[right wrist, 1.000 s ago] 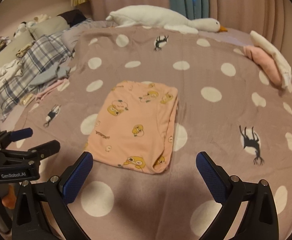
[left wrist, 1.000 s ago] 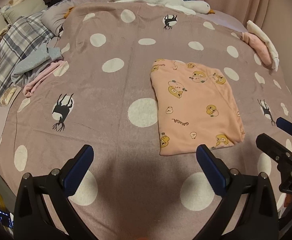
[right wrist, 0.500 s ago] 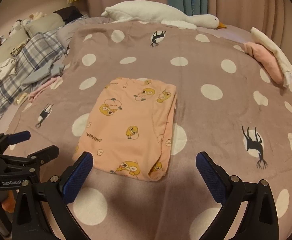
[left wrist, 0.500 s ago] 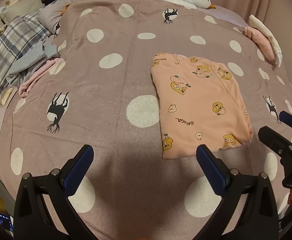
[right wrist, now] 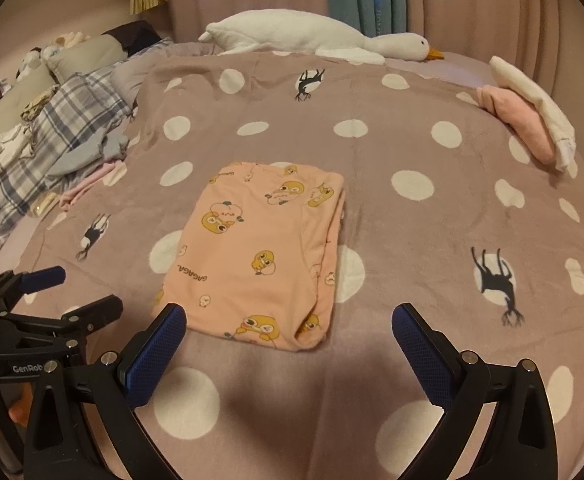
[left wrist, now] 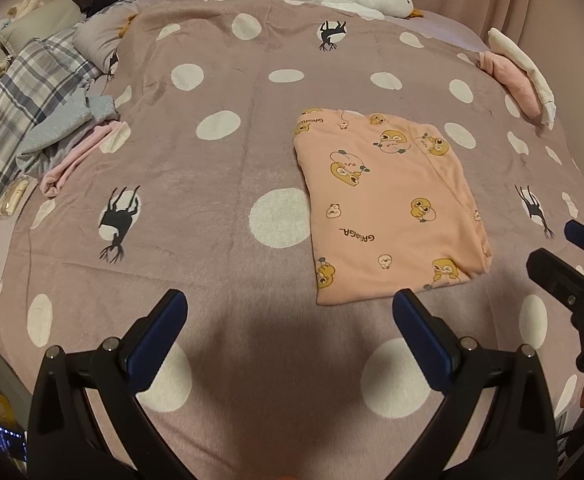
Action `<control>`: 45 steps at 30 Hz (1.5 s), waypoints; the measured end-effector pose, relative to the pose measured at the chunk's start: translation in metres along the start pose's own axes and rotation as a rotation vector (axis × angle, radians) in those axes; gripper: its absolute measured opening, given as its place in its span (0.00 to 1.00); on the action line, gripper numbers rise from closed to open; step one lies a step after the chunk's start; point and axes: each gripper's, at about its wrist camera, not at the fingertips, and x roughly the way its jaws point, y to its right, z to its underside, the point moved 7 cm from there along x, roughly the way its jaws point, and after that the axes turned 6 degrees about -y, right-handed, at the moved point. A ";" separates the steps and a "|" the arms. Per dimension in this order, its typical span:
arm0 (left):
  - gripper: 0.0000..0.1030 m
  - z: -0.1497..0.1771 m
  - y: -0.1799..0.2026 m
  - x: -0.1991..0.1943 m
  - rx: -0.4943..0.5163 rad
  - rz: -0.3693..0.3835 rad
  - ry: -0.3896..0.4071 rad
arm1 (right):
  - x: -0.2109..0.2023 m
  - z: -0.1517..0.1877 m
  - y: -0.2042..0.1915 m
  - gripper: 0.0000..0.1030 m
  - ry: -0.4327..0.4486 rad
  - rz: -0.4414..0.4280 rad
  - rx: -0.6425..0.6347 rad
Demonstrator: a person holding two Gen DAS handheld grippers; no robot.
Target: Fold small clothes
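Right wrist view showed the peach garment (right wrist: 256,256) lying folded near the blanket's (right wrist: 412,152) near edge, both the right gripper (right wrist: 288,344) and left gripper (left wrist: 290,330) spread apart, empty. For the next fold, each should pinch one near corner through all layers.

The folded shirt (right wrist: 260,256) is pink with yellow ducks. The blanket (right wrist: 392,220) under it is dusty purple with white dots and black deer. Beyond the blanket lies a white toy goose (right wrist: 312,36) with an orange beak. Left of the blanket is blue-and-white checked cloth (right wrist: 64,128).
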 end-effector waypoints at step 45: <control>1.00 0.010 0.008 -0.046 0.032 -0.006 0.084 | -0.046 0.004 -0.012 0.99 0.102 -0.012 -0.007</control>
